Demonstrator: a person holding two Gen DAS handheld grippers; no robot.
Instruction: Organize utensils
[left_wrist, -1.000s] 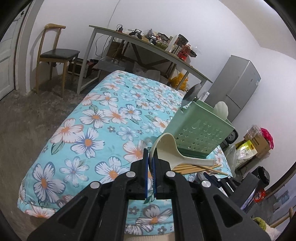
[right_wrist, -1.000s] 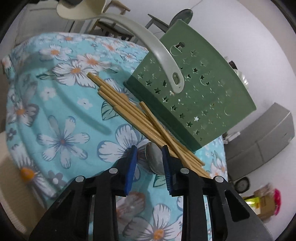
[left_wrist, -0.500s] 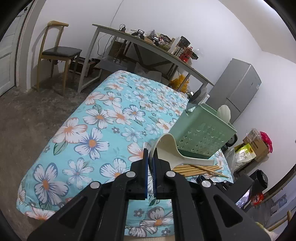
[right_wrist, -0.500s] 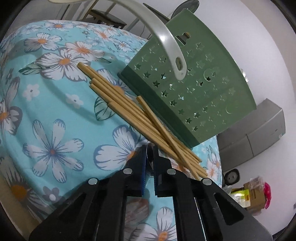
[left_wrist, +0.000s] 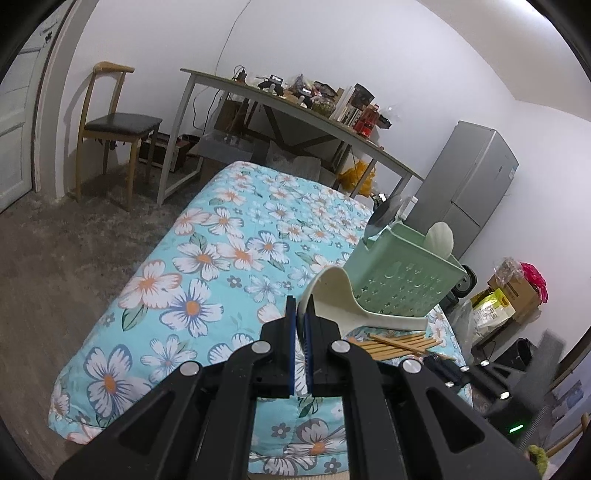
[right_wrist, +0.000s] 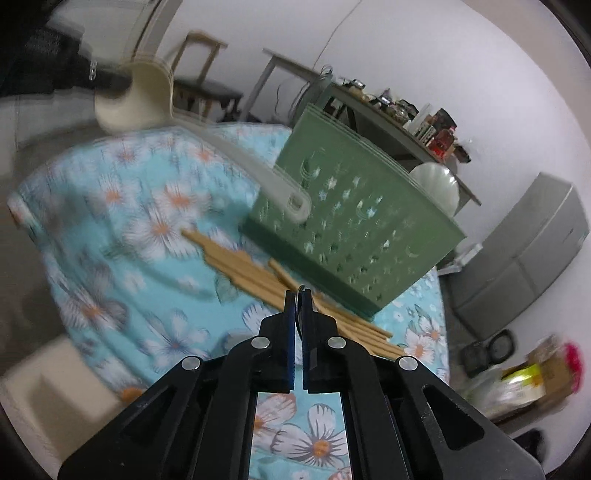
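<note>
The left tongs (left_wrist: 300, 325) are clamped on the bowl edge of a cream rice paddle (left_wrist: 338, 301), its handle reaching toward the green utensil basket (left_wrist: 400, 280); the right tongs (right_wrist: 297, 301) have just been closing and now pinch a thin dark-edged metal piece, seemingly a spoon, though the blur hides its shape; just beyond them a bundle of wooden chopsticks (right_wrist: 258, 275) lies on the flowered bedspread (left_wrist: 207, 258), touching the basket's foot; the basket stands upright on the bed with a pale scoop (right_wrist: 436, 184) sticking out of it; farther back stand a cluttered table (left_wrist: 295, 107), a wooden chair (left_wrist: 114, 122) and a grey fridge (left_wrist: 469, 177).
</note>
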